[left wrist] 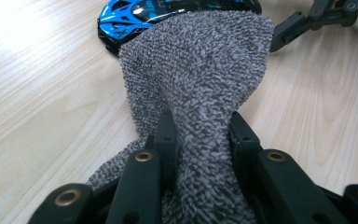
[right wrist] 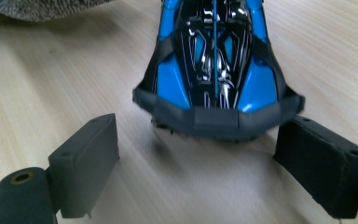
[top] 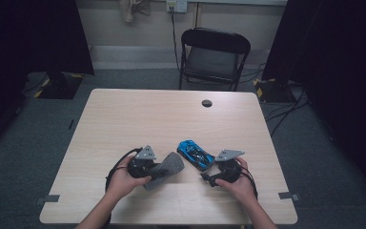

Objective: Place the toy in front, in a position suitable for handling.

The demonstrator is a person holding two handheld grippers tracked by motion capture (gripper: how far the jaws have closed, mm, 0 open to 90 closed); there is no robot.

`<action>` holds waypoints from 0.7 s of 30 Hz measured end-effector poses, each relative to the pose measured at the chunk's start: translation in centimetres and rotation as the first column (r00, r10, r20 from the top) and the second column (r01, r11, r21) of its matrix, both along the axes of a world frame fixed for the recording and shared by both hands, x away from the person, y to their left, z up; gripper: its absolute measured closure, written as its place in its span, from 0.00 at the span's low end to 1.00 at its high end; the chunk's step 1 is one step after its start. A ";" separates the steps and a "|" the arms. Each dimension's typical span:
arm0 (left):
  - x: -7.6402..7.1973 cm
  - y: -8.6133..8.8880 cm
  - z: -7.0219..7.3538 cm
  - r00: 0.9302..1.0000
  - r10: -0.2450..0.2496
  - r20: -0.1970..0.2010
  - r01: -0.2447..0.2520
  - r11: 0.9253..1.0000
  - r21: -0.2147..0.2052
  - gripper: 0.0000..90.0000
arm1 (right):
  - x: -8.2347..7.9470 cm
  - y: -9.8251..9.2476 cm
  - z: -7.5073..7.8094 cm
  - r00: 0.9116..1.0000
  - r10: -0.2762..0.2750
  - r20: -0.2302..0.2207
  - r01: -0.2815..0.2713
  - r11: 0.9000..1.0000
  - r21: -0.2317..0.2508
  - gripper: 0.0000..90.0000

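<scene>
The glossy blue-and-black toy racing car [top: 196, 154] sits on the pale wooden desk [top: 138, 114], toward my edge of it. Just left of the car, my left tongs [left wrist: 200, 126] are clamped tight on a bunched grey terry cloth [left wrist: 200, 70], whose free end almost reaches the car's side. Right of the car, my right tongs [right wrist: 214, 158] stand wide open with nothing in them, one pad on each side of the car's near end and not pressing on it. I judge the cloth pick-up done; steadying the car and wiping it are left.
</scene>
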State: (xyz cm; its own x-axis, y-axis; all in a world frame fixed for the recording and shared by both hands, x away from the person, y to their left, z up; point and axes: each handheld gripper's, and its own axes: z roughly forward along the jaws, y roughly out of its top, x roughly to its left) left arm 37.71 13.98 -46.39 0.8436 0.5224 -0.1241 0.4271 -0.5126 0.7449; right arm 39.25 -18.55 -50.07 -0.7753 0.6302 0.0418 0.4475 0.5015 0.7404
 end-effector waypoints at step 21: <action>1.4 -0.5 0.5 1.000 0.019 -0.001 -0.019 1.000 -0.010 0.78 | 0.8 1.0 0.0 0.999 -0.044 0.021 0.044 0.999 0.013 0.20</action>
